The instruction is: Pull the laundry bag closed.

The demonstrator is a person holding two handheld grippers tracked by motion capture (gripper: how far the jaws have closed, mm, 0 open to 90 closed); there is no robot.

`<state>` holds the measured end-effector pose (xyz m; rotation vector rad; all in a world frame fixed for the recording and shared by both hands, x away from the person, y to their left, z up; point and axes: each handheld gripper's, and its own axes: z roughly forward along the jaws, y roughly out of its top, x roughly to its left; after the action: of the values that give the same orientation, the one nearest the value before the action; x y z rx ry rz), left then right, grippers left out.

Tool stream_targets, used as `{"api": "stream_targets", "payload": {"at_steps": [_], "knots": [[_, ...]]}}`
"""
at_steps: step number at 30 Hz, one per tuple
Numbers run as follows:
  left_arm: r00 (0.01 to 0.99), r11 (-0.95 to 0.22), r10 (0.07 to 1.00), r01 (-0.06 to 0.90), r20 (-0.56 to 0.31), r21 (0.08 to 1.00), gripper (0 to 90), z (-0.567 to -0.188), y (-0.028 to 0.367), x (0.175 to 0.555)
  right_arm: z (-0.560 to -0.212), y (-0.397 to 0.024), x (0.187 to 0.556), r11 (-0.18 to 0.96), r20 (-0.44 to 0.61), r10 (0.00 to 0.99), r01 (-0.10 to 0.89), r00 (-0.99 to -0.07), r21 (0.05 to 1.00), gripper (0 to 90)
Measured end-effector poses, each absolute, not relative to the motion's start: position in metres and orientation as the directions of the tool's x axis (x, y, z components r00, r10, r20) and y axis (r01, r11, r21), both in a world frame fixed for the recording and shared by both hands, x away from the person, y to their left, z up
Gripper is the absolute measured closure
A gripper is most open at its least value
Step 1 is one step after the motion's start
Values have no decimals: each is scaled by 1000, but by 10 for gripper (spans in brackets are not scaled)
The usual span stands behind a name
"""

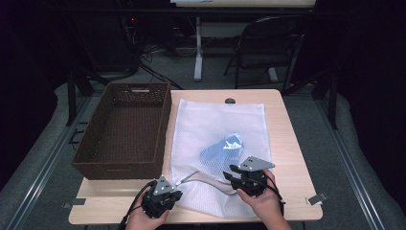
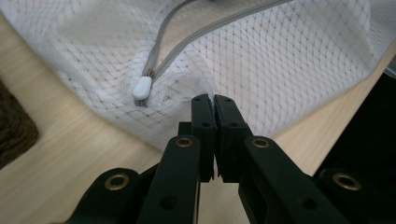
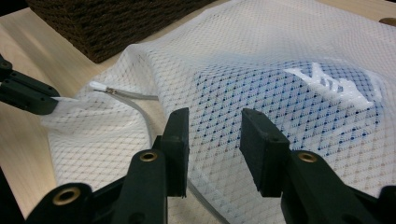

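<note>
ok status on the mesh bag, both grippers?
Left gripper shut on mesh bag edge beside the zipper pull. Right gripper open over the bag. Blue garment inside. Nothing blocking.

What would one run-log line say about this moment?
left gripper: jaws shut on white mesh laundry bag corner | right gripper: jaws open over bag | grey zipper: partly open

Basket (image 1: 125,132) left of mesh bag (image 1: 218,120)
</note>
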<state>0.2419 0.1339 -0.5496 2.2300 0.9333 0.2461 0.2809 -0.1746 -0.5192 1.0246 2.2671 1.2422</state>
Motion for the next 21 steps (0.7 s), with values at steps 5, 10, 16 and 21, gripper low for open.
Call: {"api": "stream_targets", "payload": {"at_steps": [5,10,16,21], "knots": [[711,-502,698,568,-82,652,878,-549,144,234,-520,-176,282,355,30,738,425,-675,832,634],[688,-494,718,606,-100,624,870,-554,157,231,-521,-176,281,349,38,741,433,-671,831,635],[665,-479,737,643,-124,597,820,-561,168,230,-521,-176,281,352,34,742,432,-670,830,635],[650,-419,744,633,-155,651,642,-552,169,236,-521,-177,282,348,36,744,432,-667,832,631]]}}
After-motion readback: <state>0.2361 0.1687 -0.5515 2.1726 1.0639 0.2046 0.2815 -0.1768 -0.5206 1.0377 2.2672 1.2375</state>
